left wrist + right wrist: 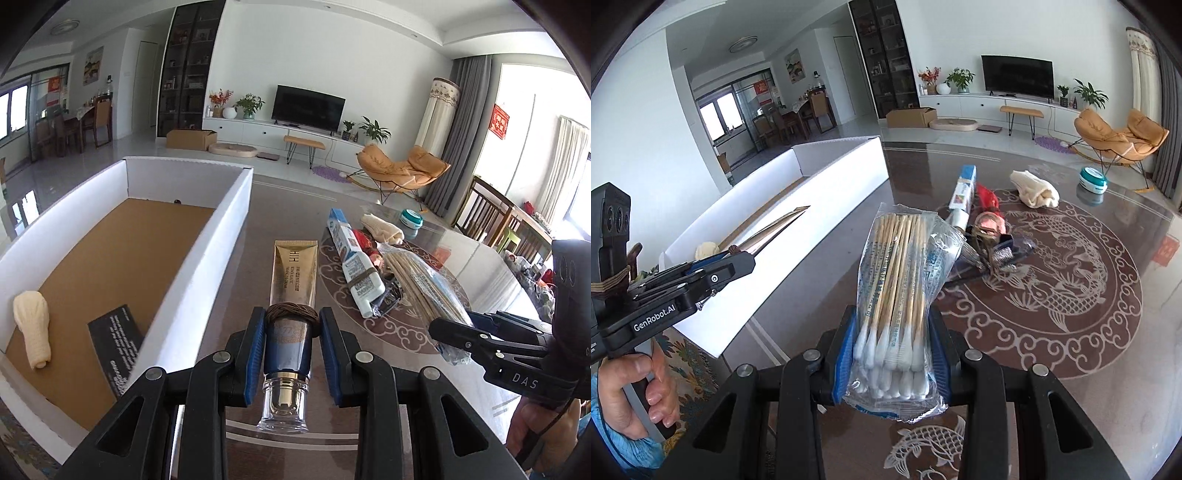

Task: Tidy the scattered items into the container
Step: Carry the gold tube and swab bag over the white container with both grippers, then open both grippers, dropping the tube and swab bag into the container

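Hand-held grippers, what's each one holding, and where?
Left hand-held gripper clamps the gold cream tube near its cap end. Right hand-held gripper clamps the cotton swab packet at its lower tips.

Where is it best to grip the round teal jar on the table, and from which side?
Probably from above, jaws across the teal jar's round side wall: it stands upright, low and wide, apart from the pile, with clear table all around.

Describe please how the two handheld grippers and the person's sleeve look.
Both grippers are black, with angular linked arms, silver rivets and ribbed blue pads. The left gripper bears white "GenRobot.AI" lettering; the right gripper bears "DAS". The hand on the left gripper's handle comes out of a light blue sleeve.
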{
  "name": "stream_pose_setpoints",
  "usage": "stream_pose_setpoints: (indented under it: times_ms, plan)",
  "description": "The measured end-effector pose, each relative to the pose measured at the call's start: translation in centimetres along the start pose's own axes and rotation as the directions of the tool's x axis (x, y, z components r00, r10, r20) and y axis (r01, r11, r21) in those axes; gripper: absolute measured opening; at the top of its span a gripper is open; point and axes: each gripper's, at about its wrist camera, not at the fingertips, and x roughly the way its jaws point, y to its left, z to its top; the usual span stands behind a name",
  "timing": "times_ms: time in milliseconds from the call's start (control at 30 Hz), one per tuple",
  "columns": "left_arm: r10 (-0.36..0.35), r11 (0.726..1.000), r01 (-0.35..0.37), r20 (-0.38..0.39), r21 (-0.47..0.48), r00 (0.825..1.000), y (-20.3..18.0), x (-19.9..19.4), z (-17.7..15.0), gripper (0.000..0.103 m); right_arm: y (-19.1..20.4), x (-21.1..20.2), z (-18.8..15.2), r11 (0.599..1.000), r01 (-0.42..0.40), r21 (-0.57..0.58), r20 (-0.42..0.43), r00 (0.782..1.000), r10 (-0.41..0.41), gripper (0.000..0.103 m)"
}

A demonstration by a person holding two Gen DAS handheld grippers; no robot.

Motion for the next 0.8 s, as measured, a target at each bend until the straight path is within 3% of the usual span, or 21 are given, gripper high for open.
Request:
stream_pose_setpoints:
  times_ms: [200,400,633,667,733,767,800]
  plan:
    - [0.156,0.982,-0.153,0.014,-0.109,0.988,10.5,-1.3,4.6,0.029,8.9,4.1,8.0,0.983,-0.136,-0.121,0.057,0.988,0.143,0.037]
    - [0.222,0.944,-0.241,-0.108,-0.225,0.969,19.1,2.1,7.0,0.029,16.8,12.5,12.5,0.948,-0.232,-0.22,-0.006,0.972,0.237,0.037]
    - [0.258,0.916,-0.322,-0.265,-0.239,0.929,22.5,6.6,7.3,0.03,19.5,21.1,12.6,0.944,-0.195,-0.268,-0.147,0.976,0.16,0.039]
    - [0.257,0.911,-0.331,-0.289,-0.245,0.922,22.8,7.2,7.0,0.031,19.4,21.8,12.6,0.947,-0.183,-0.265,-0.158,0.977,0.144,0.044]
    - [0.267,0.901,-0.353,-0.319,-0.252,0.909,23.3,7.9,6.3,0.05,18.8,22.2,12.7,0.957,-0.167,-0.237,-0.154,0.979,0.133,0.076]
    - [0.273,0.897,-0.362,-0.326,-0.255,0.905,23.3,8.1,6.0,0.074,18.4,21.9,12.8,0.961,-0.175,-0.216,-0.135,0.98,0.148,0.097]
    - [0.284,0.893,-0.371,-0.322,-0.255,0.903,23.1,8.1,5.8,0.086,17.8,21.3,12.8,0.963,-0.185,-0.197,-0.107,0.98,0.167,0.102]
